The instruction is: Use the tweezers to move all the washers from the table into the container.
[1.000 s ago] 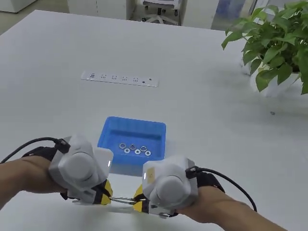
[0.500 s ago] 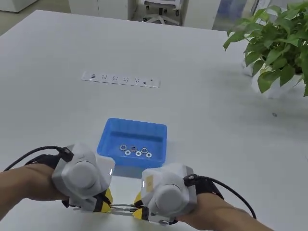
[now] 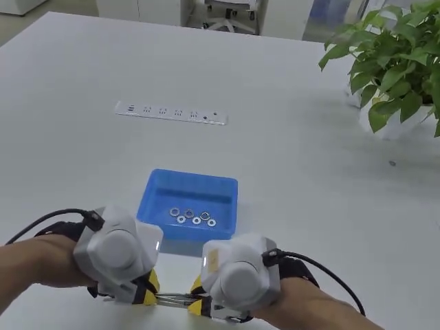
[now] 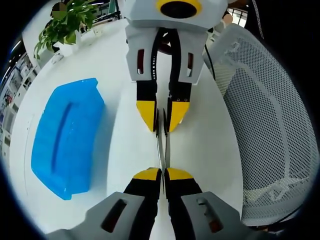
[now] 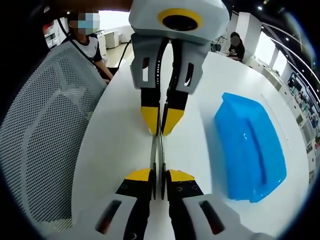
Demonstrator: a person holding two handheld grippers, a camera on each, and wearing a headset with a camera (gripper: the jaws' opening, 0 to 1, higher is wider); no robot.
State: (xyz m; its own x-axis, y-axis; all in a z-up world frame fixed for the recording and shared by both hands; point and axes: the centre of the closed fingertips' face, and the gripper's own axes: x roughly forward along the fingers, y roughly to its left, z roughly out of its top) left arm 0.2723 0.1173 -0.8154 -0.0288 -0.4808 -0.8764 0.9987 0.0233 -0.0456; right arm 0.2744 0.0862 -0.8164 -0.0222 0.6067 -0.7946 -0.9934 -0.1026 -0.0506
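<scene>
Just this side of the container [image 3: 155,199], in the head view, the washers [image 3: 192,217] lie inside it, and the tweezers [image 3: 173,298] run crosswise between the left gripper [image 3: 151,294] and the right gripper [image 3: 197,302]. In the left gripper view, its jaws are pinched tight on one end of the tweezers. In the right gripper view, its jaws are clamped on the other end.

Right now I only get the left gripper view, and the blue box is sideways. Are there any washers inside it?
Observer: Yes. The head view looks down into the blue container, and a cluster of washers lies on its floor.
Operator: Is anything else on the table past it?
Observer: A white power strip lies flat beyond the container, well apart from it.
</scene>
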